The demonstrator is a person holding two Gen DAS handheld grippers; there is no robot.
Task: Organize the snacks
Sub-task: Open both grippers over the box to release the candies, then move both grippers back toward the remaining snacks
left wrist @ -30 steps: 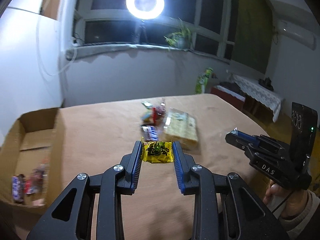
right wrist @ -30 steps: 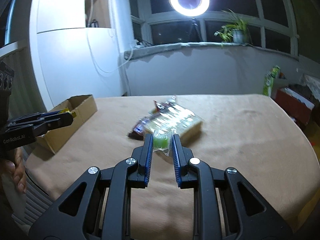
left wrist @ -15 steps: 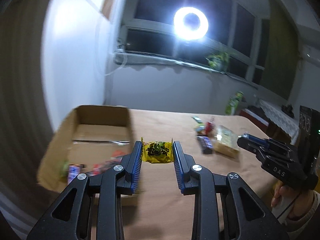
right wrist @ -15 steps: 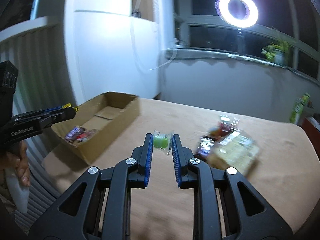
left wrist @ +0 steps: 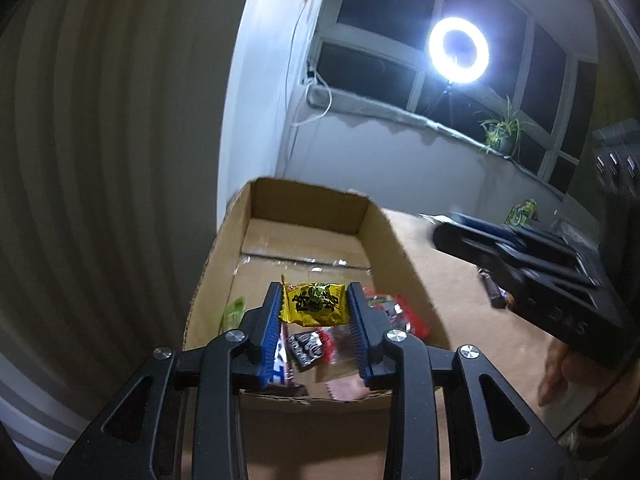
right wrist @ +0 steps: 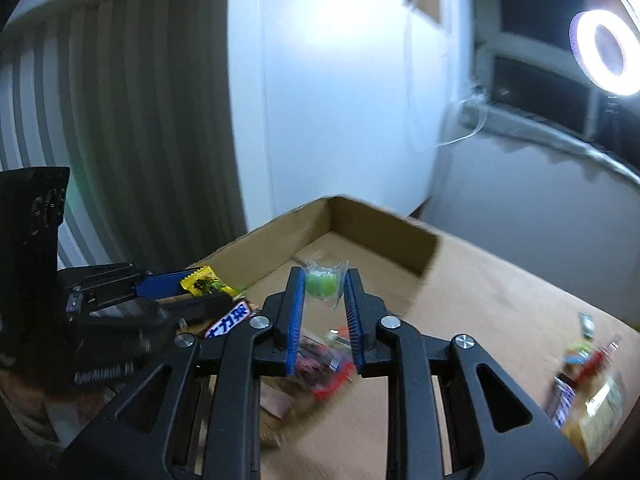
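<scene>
My left gripper (left wrist: 314, 304) is shut on a yellow snack packet (left wrist: 315, 303) and holds it over the near end of an open cardboard box (left wrist: 380, 236). Several wrapped snacks (left wrist: 316, 344) lie in the box below it. My right gripper (right wrist: 323, 286) is shut on a clear packet with a green candy (right wrist: 320, 284), held above the same box (right wrist: 384, 236). The left gripper with its yellow packet (right wrist: 206, 282) shows at the left of the right wrist view. The right gripper's body (left wrist: 532, 276) shows at the right of the left wrist view.
The box stands at the left end of a brown table (right wrist: 500, 300), next to a white wall and a ribbed radiator (left wrist: 100, 160). A loose pile of snacks (right wrist: 588, 380) lies on the table to the right. A ring light (left wrist: 459, 50) shines at the window.
Both grippers have swung left from the snack pile to over the box, each still holding its packet. The box now fills the middle of both views.
</scene>
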